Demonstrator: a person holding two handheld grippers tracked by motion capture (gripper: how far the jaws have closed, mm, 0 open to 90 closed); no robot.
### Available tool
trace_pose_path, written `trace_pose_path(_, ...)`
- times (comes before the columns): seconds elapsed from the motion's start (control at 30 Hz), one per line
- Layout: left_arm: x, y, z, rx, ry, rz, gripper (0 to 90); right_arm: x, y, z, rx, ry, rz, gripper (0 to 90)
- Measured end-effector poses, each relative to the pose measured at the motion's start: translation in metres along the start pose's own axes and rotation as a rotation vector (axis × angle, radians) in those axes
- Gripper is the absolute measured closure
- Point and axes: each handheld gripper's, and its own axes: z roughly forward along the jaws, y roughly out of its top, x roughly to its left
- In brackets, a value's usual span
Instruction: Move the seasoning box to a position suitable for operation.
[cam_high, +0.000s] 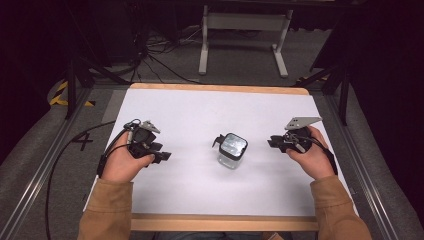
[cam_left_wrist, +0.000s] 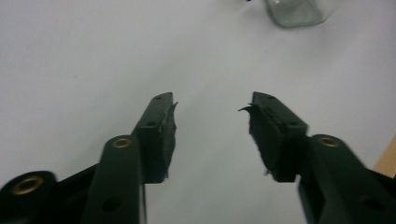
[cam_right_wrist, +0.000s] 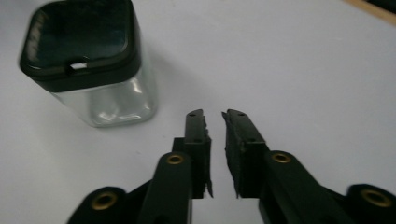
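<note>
left gripper sits at the left side of the white table top, held in the person's left hand. its jaws stand wide apart in the left gripper view, nothing between them, bare white surface under the gap. frayed black pads line the inner faces.

right gripper sits at the right side of the table, held in the person's right hand, a grey three-cornered plate on top of it. in the right gripper view its jaws are nearly together, a narrow slit of white showing between them, clamped on nothing.

glass jar stands upright near the middle of the table, between the two grippers and apart from both. squarish clear body, black lid with rounded corners on top; a small notch or hole shows at the lid's near edge. a small black tab sticks out at its left side in the high view. through the glass, pale reflections; contents cannot be told, it looks empty.

in the right gripper view the jar lies ahead and to the left of the jaw tips, near but not touching. in the left gripper view the jar's base shows at the top edge, well ahead and off to the right of the jaws.

tan sleeves cover both forearms. wooden edge runs along the near side of the table.
</note>
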Motion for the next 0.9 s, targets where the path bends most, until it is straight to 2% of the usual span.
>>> trace_pose_path(0.03, -0.004, 0.001, -0.005, -0.033, -0.044, -0.012, 59.2, 0.001, 0.000, 0.000, -0.007, 0.023, 0.023, 87.7)
trace_pose_path(0.07, -0.005, 0.001, -0.008, -0.033, -0.069, -0.017, 63.5, 0.002, 0.001, -0.001, -0.019, 0.035, 0.024, 90.0)
trace_pose_path(0.1, -0.006, 0.000, -0.011, -0.034, -0.076, -0.024, 65.8, 0.002, 0.002, -0.002, -0.029, 0.042, 0.027, 90.0)
trace_pose_path(0.23, -0.005, -0.006, -0.014, -0.019, -0.044, -0.045, 66.0, 0.002, 0.006, -0.001, -0.034, 0.052, 0.029, 90.0)
trace_pose_path(0.3, -0.004, -0.011, -0.014, -0.008, -0.038, -0.060, 64.0, 0.003, 0.009, 0.003, -0.038, 0.039, 0.018, 90.0)
trace_pose_path(0.4, -0.005, -0.016, -0.017, -0.013, -0.005, -0.111, 57.3, 0.004, 0.014, 0.012, -0.055, 0.051, 0.027, 89.4)
trace_pose_path(0.47, -0.007, -0.021, -0.020, -0.020, -0.007, -0.123, 57.1, 0.005, 0.017, 0.021, -0.039, 0.080, 0.031, 89.5)
trace_pose_path(0.6, -0.007, -0.027, -0.024, -0.025, 0.000, -0.140, 57.1, 0.007, 0.021, 0.038, -0.010, 0.105, -0.013, 90.0)
trace_pose_path(0.8, -0.006, -0.035, -0.025, -0.022, -0.001, -0.165, 56.1, 0.010, 0.025, 0.056, 0.002, 0.114, -0.041, 89.9)
trace_pose_path(0.87, -0.006, -0.036, -0.026, -0.021, 0.004, -0.157, 55.8, 0.011, 0.026, 0.058, 0.007, 0.115, -0.044, 89.9)
trace_pose_path(0.9, -0.007, -0.037, -0.026, -0.022, 0.003, -0.170, 55.7, 0.012, 0.027, 0.064, 0.009, 0.122, -0.052, 89.9)
